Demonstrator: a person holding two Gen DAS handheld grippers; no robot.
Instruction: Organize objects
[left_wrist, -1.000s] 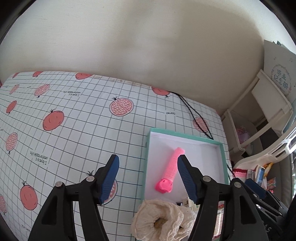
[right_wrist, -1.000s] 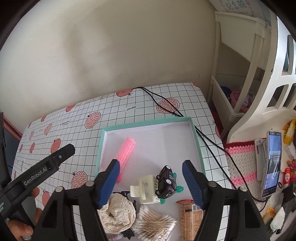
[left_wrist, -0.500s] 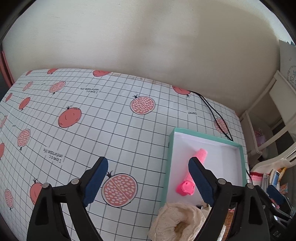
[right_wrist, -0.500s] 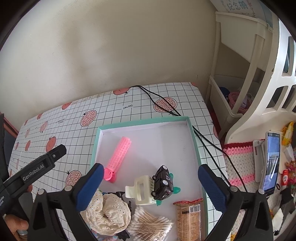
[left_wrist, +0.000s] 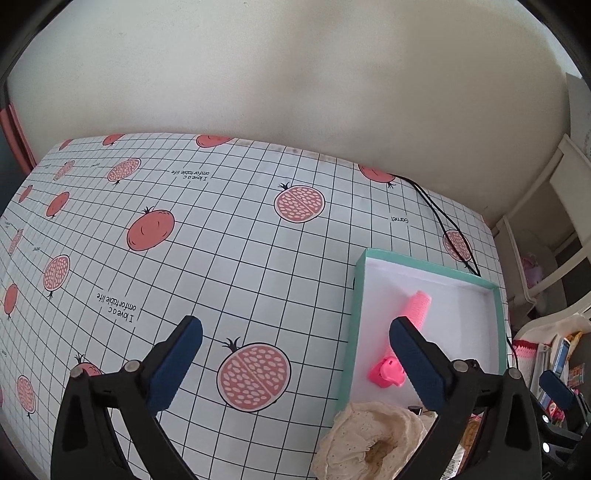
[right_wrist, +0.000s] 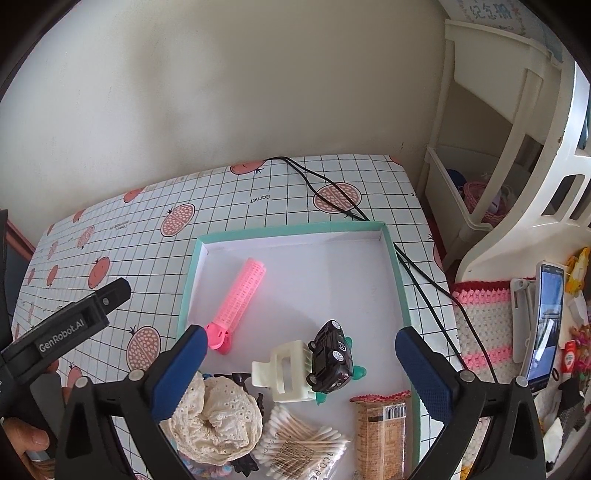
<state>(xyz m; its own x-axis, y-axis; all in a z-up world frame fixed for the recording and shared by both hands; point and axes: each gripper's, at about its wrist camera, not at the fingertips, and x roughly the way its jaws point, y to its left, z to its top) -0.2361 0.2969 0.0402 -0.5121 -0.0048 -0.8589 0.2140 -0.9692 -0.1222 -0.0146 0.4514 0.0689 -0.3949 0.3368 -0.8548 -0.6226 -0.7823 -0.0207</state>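
the pink hair roller (right_wrist: 240, 301) lies flat in the tray (right_wrist: 400, 291), ahead-left of the right hand-held gripper (right_wrist: 297, 369), clip end nearest it, length running up-right. both hand-held grippers gape wide, empty; left hand-held gripper (left_wrist: 291, 363) over the table (left_wrist: 221, 240).

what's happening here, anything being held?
Nothing is held. A person has a gripper in each hand, both open and empty. The left gripper hangs over the tablecloth beside the teal box. The right gripper hovers above the box, where a pink hair roller, a toy car, a cream hair clip, a lace scrunchie and cotton swabs lie.
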